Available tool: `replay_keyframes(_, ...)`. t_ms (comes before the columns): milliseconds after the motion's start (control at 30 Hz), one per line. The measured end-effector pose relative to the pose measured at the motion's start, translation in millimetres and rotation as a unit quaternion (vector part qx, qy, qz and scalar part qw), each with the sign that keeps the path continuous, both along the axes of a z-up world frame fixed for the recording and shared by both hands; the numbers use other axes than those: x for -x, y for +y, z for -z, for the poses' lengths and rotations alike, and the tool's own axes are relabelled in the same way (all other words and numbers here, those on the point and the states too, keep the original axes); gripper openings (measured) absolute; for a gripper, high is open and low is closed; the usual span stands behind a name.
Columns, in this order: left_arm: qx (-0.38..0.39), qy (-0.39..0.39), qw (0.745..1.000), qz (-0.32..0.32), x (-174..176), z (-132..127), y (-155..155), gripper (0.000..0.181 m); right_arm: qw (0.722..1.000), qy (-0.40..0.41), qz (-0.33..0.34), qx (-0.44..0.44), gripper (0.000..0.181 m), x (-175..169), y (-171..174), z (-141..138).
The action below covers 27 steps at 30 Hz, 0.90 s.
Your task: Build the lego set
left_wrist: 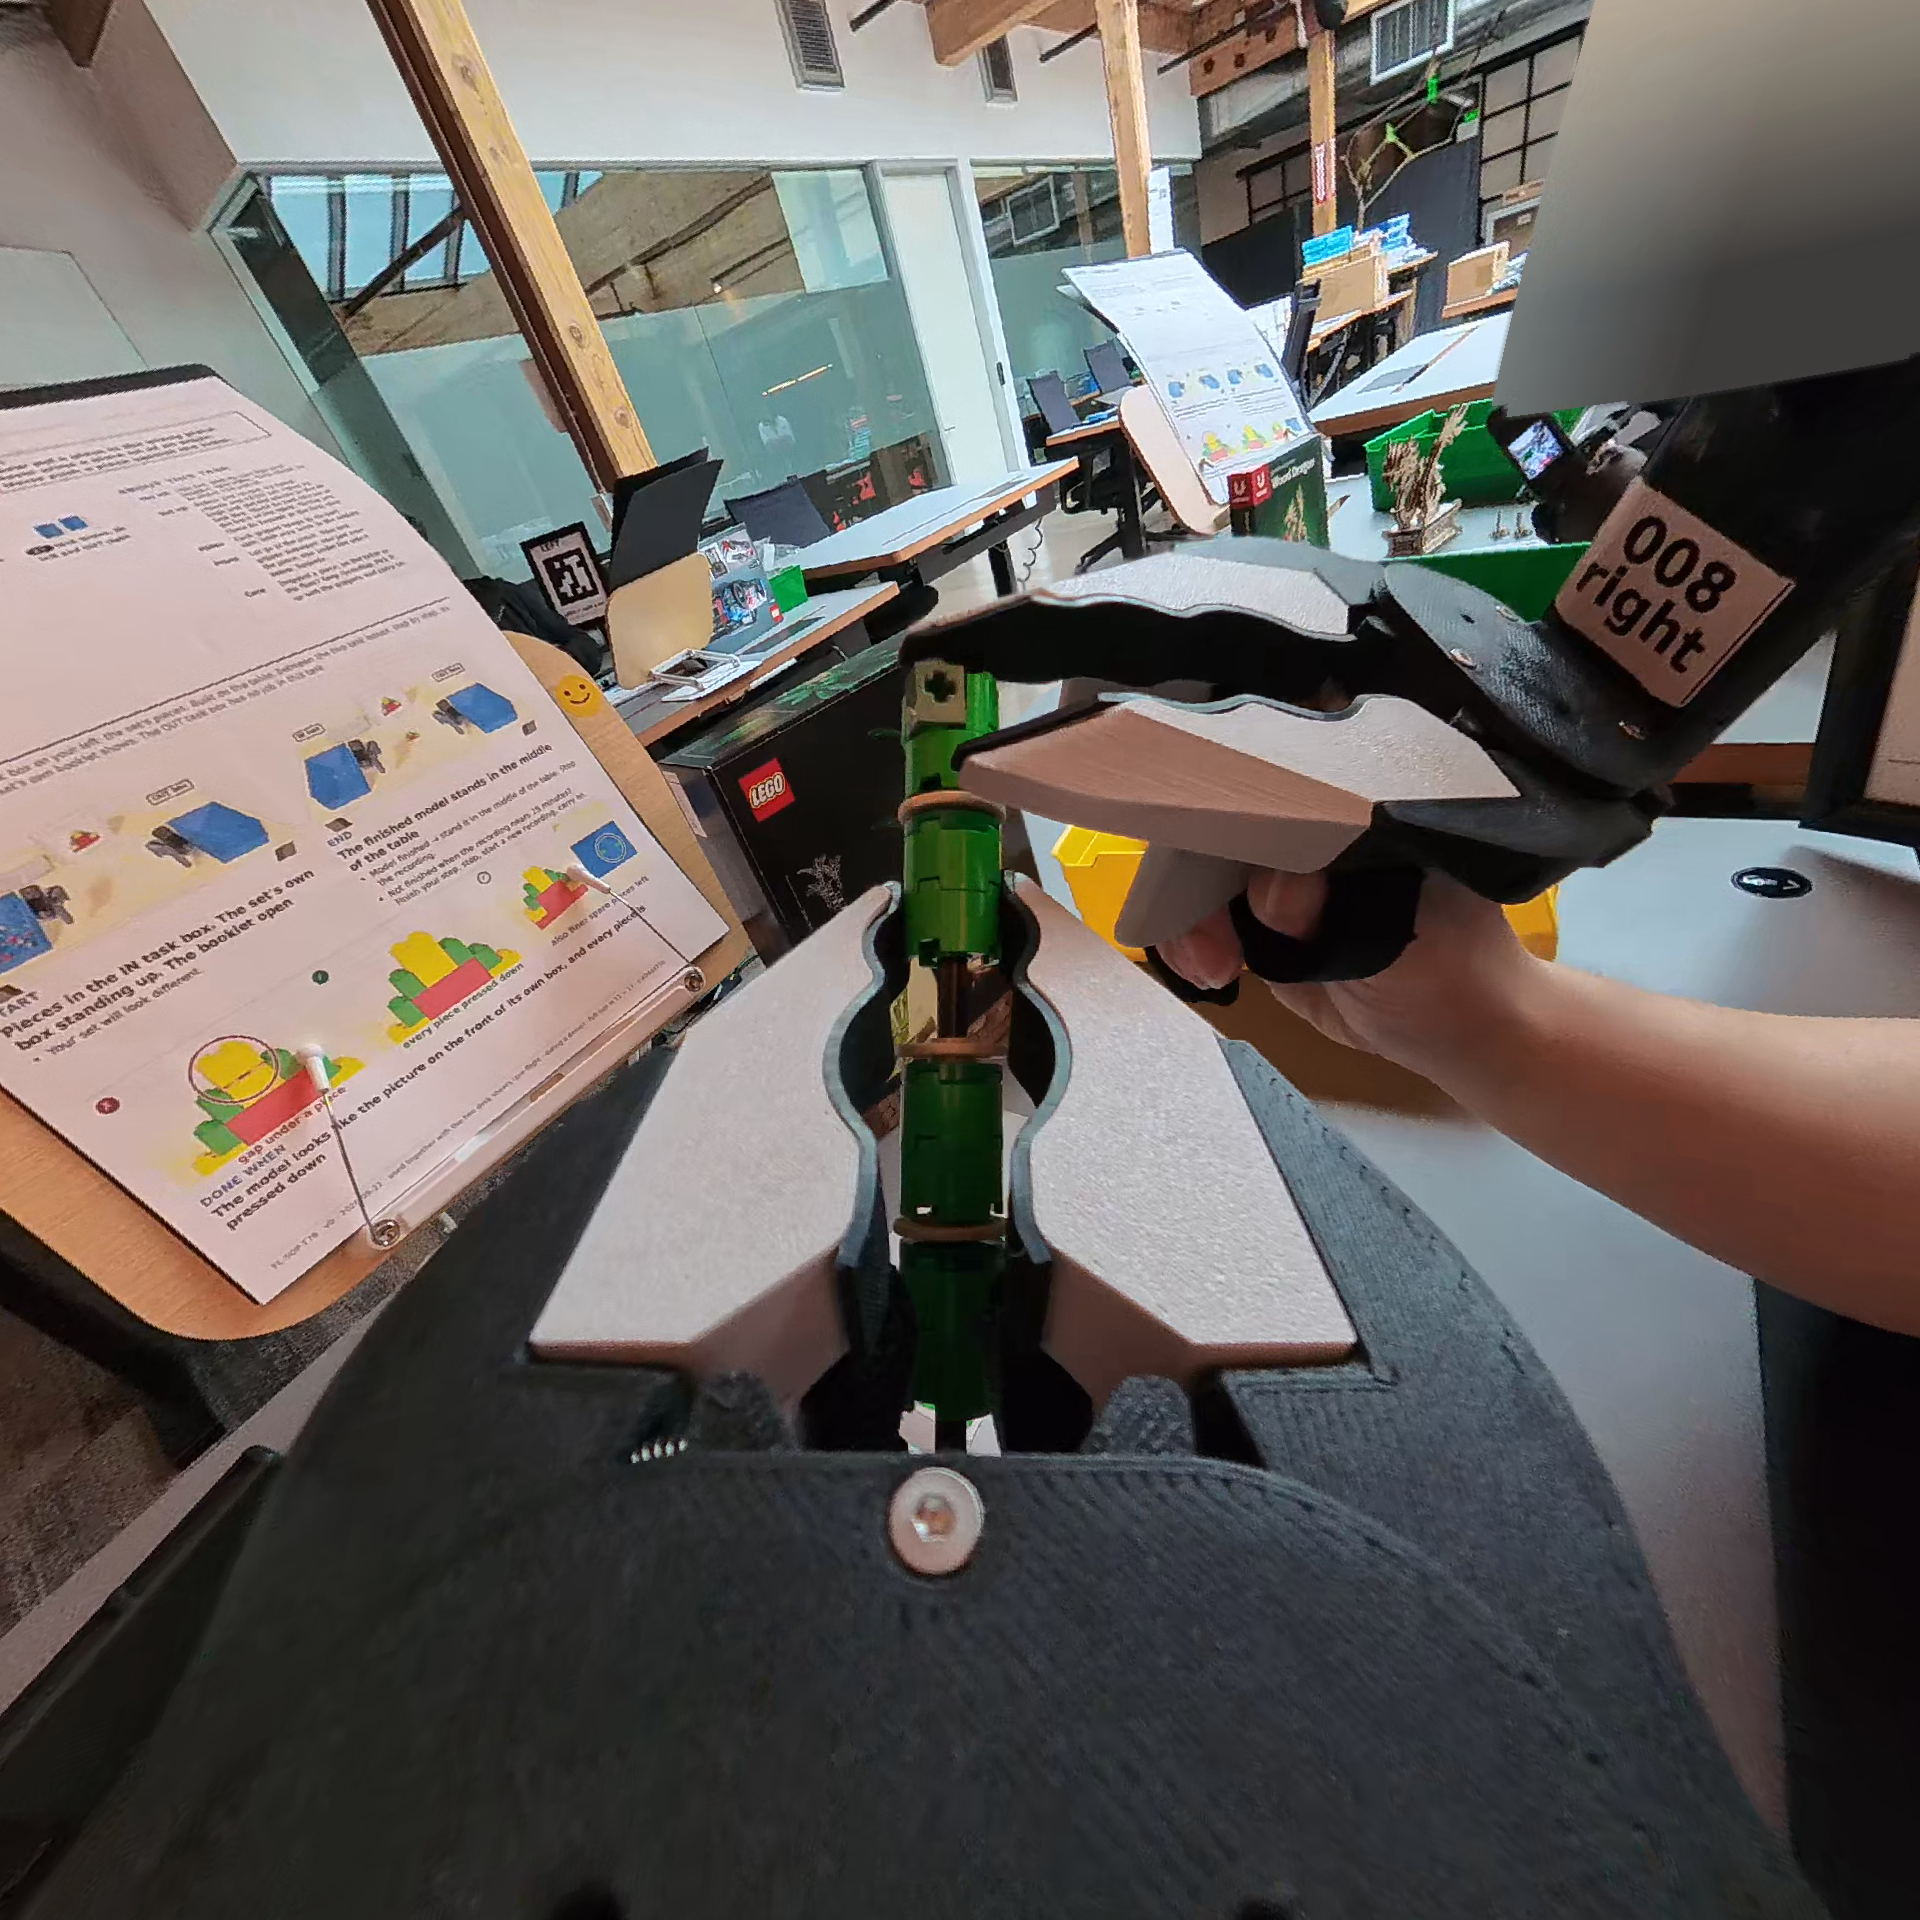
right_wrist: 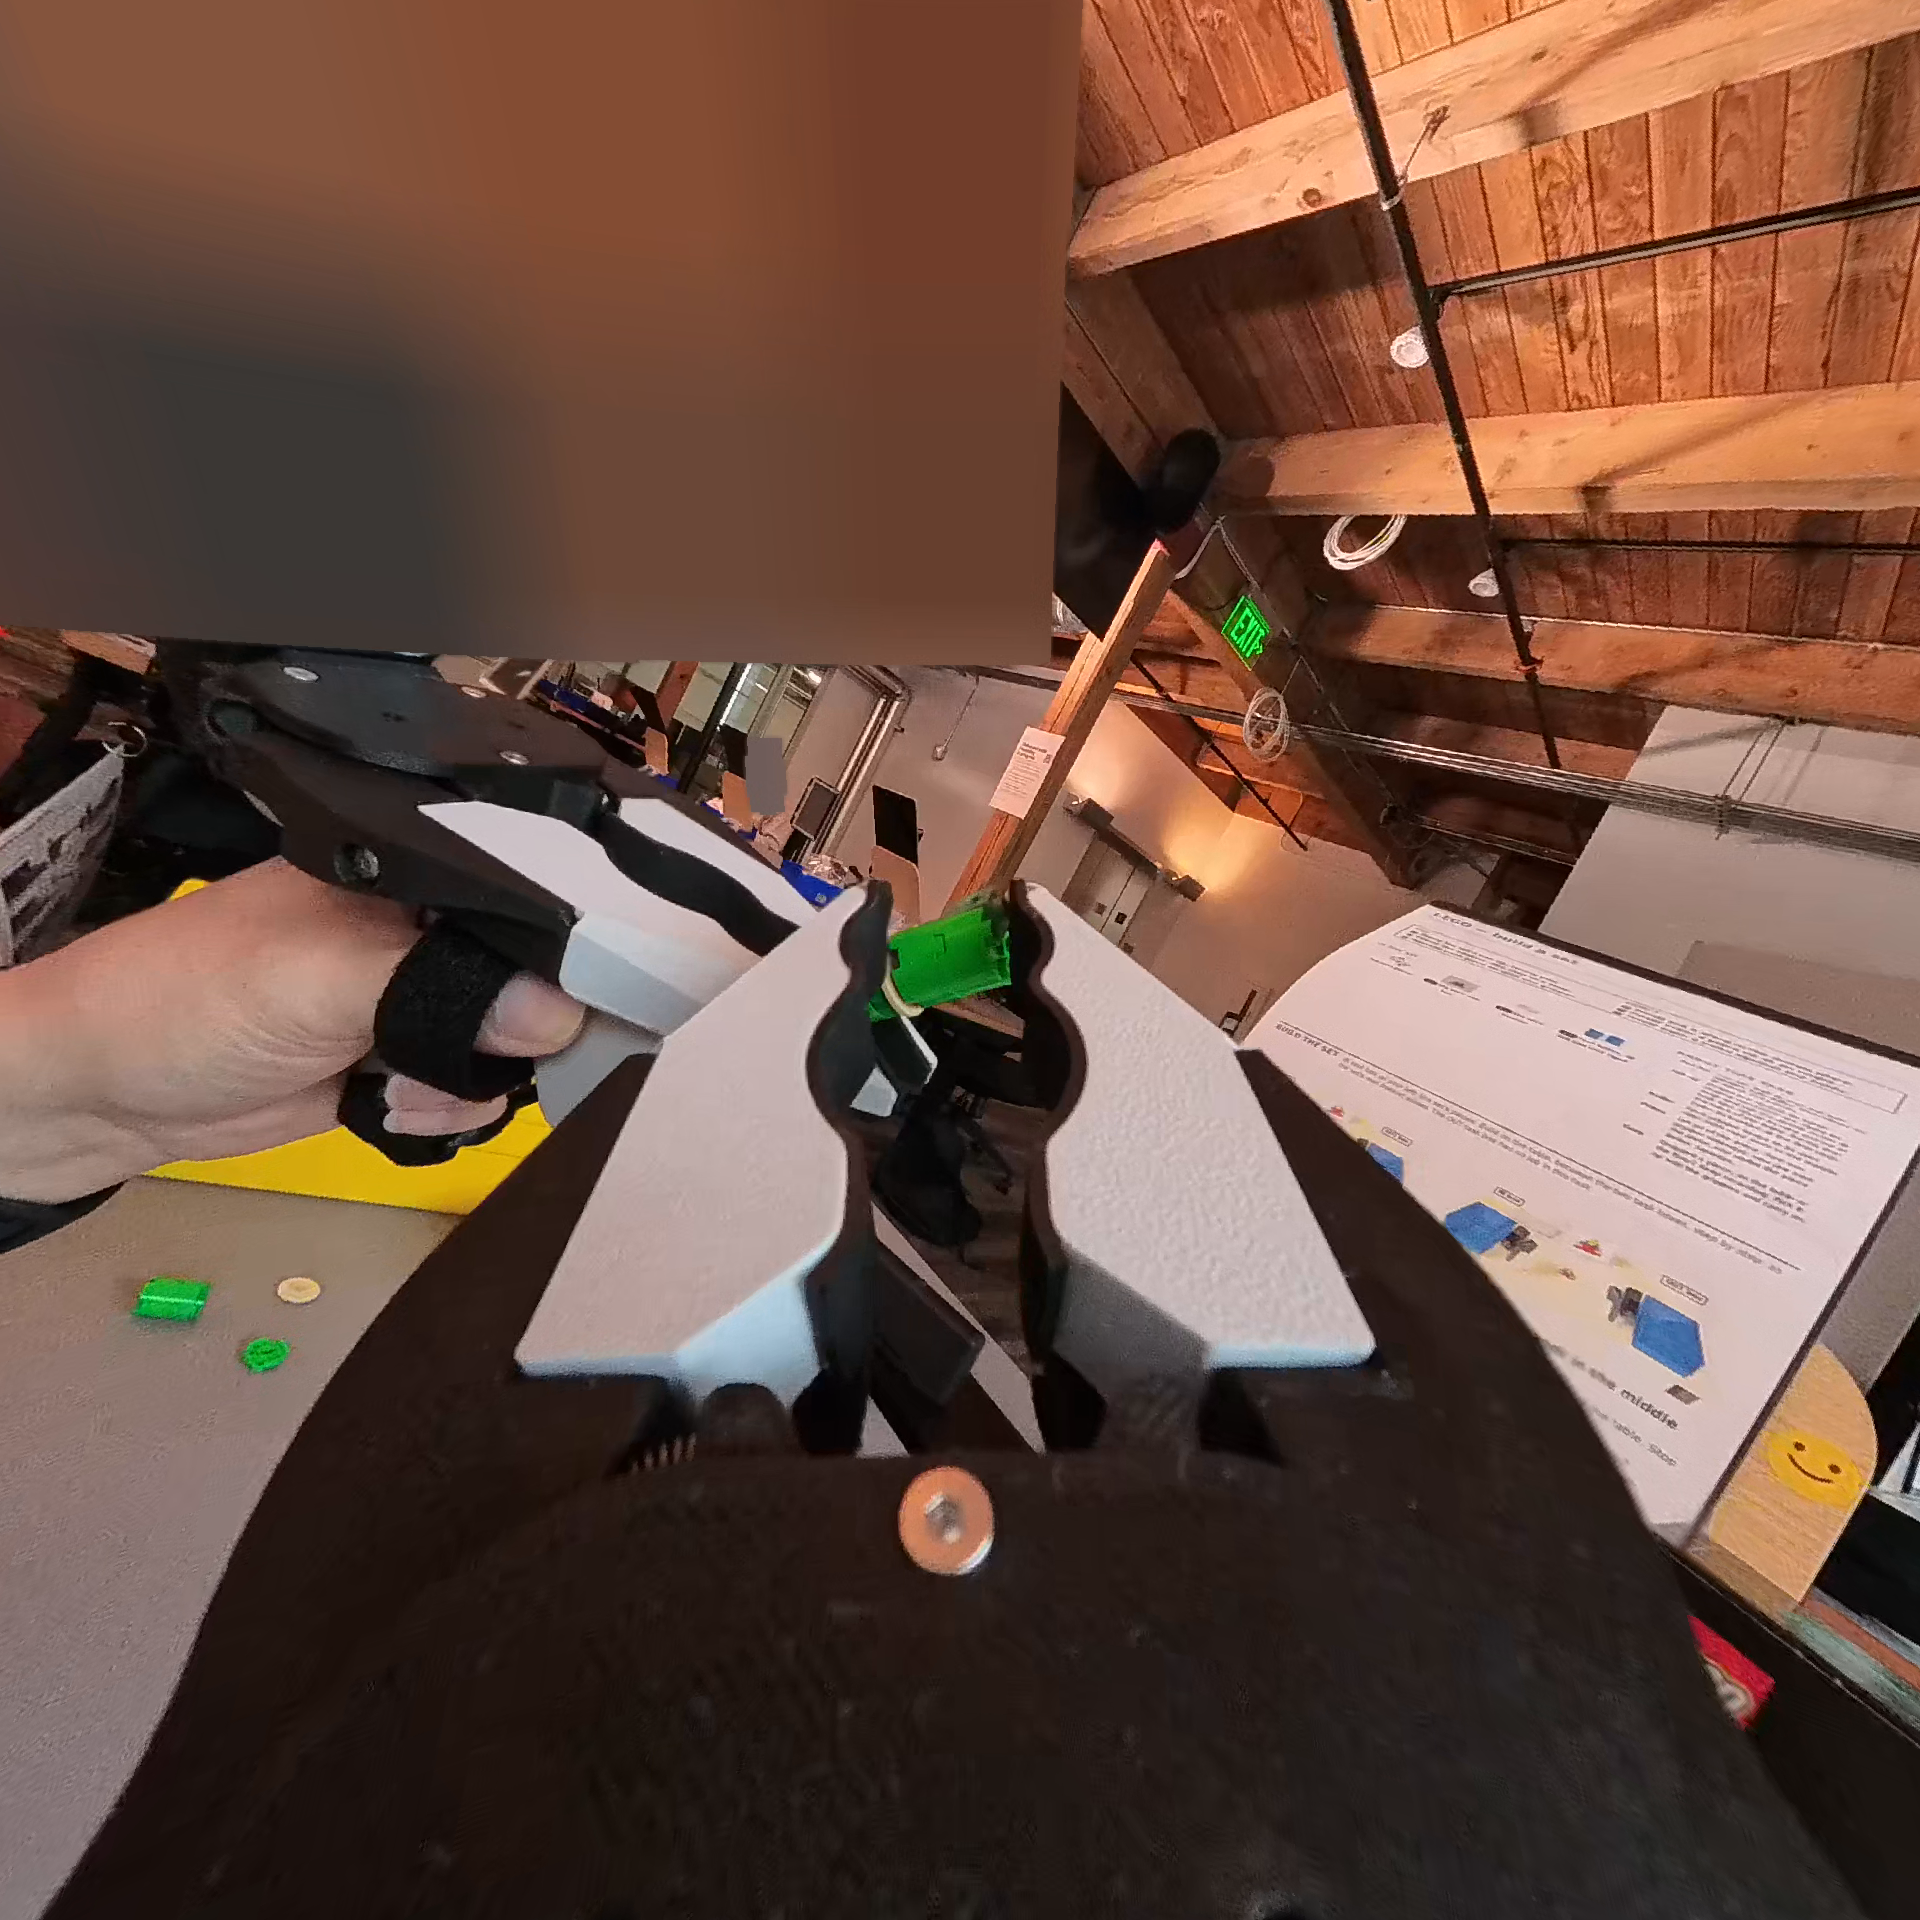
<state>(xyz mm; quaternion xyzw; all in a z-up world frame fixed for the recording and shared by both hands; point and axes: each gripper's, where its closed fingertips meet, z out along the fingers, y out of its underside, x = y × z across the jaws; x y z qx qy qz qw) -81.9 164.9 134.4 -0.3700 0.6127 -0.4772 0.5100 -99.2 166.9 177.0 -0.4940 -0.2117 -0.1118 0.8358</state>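
My left tongs (left_wrist: 951, 914) are closed on the green stalk (left_wrist: 951, 862), a long column of green lego segments with tan rings, which runs up between the fingers toward 12 o'clock. My right tongs (right_wrist: 940, 914) come in from 3 o'clock in the left wrist view and pinch the top end of this stalk, nearly closed. On the grey surface (right_wrist: 94, 1455), at 9 o'clock in the right wrist view, three loose pieces lie: a green brick (right_wrist: 171, 1299), a tan round piece (right_wrist: 298, 1289) and a green round piece (right_wrist: 264, 1355).
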Motion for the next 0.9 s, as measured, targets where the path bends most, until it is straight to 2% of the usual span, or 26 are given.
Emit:
replay_keyframes(433,0.007,0.018,1.0,-0.007,-0.4,3.4,3.1,0.013,1.0,0.018,0.009,0.003,0.018,-3.8,3.1,3.7)
replay_keyframes(900,0.004,0.028,1.0,-0.002,-0.6,6.3,3.7,0.013,1.0,-0.006,0.016,0.001,0.014,-7.1,1.8,5.4)
